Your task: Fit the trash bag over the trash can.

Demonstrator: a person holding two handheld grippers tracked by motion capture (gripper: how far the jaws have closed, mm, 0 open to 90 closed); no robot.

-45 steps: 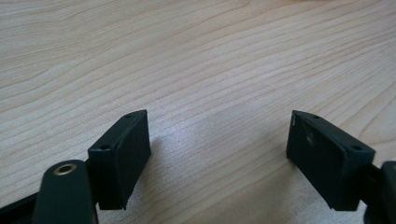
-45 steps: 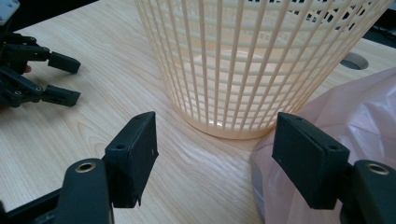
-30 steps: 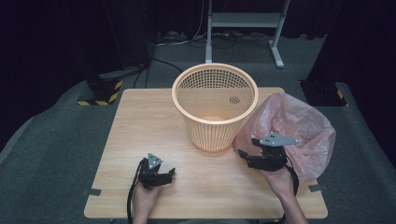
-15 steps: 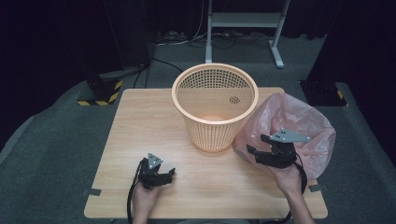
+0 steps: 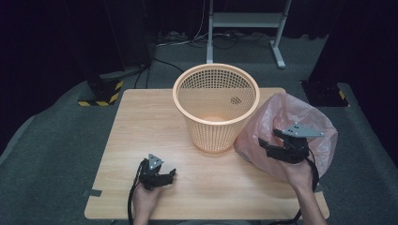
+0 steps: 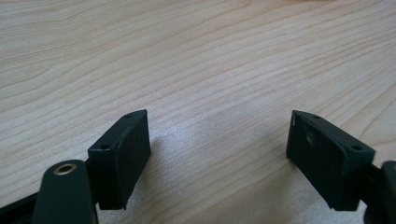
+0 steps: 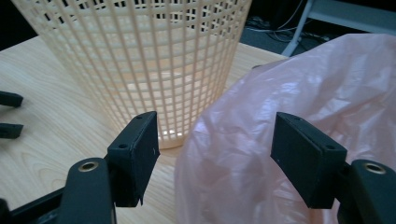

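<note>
The pink plastic bag (image 7: pixel 299 154) looks thin, limp and slippery; pinch a raised fold near its left edge. Right gripper (image 7: pixel 215 154) jaws wide, empty; left gripper (image 6: pixel 217 154) likewise, above the bench (image 6: pixel 196 56).

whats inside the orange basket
Through the open top of the orange basket only its bare floor and mesh wall show, with nothing lying in it. The near rim hides a strip of floor along the front wall. The pink bag sits outside, beside it.
</note>
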